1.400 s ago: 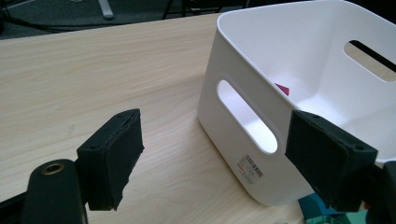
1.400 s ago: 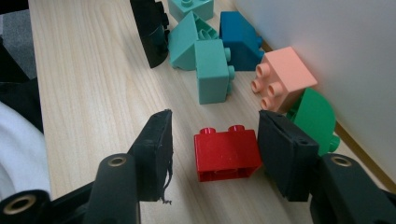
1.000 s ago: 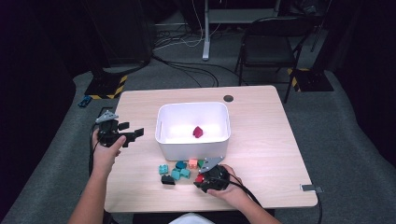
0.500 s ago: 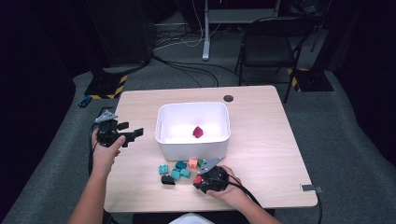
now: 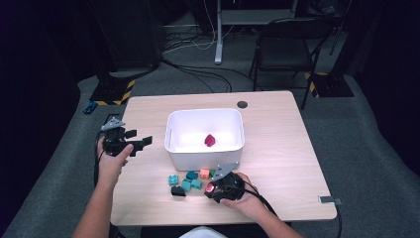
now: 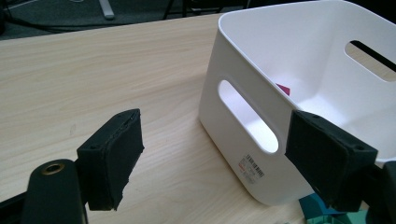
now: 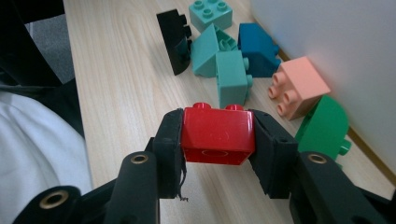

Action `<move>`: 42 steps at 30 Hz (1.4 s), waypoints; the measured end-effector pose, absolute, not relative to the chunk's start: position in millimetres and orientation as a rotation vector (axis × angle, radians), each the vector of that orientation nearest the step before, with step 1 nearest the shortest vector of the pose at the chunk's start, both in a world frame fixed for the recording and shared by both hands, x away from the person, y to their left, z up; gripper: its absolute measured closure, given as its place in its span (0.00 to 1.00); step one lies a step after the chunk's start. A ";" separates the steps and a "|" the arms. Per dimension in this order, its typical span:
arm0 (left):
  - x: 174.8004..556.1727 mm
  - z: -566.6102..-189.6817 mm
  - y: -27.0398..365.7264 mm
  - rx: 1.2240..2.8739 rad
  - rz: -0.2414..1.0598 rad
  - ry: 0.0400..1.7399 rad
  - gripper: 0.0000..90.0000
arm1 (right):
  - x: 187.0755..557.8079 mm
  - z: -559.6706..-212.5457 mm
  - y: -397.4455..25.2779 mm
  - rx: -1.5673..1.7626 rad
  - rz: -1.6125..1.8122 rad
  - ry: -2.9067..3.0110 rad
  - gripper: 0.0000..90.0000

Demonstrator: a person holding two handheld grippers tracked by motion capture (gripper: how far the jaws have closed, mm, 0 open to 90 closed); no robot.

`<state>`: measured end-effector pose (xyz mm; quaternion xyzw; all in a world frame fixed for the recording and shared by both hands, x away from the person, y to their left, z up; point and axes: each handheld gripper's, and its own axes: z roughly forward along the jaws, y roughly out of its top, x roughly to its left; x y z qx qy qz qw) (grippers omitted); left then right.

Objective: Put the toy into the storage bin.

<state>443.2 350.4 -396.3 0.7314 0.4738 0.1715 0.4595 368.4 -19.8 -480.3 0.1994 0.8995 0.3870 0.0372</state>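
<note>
A red brick [image 7: 217, 135] is clamped in the right gripper [image 7: 217, 140] just above the table [image 5: 277, 148], near the white bin [image 5: 233, 148]; long axis spans jaw to jaw, studs pointed fwd, away from the camera; left gripper [image 6: 212, 158] is held wide apart, empty, beside the bin.

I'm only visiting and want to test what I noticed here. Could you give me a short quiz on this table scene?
1. True or false: the right tongs are shut on a red brick.
2. What already lies inside the white bin?
A. a black brick
B. a magenta piece
C. nothing
3. Fill in: the left tongs are ____, holding nothing, beside the bin.

Key
1. True: both jaws press the brick's sides.
2. B: the magenta piece rests on the bin's floor; the black brick is on the table.
3. open
</note>
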 end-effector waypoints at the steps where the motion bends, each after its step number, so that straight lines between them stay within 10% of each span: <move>1: 443.2 -396.3 350.5 1.802 0.422 1.167 0.21 | 368.5 -477.6 -20.4 0.622 1.189 2.761 0.64; 42: 443.8 -396.6 351.5 1.813 0.421 1.156 0.22 | 403.7 -350.3 -40.6 0.637 1.295 2.604 0.64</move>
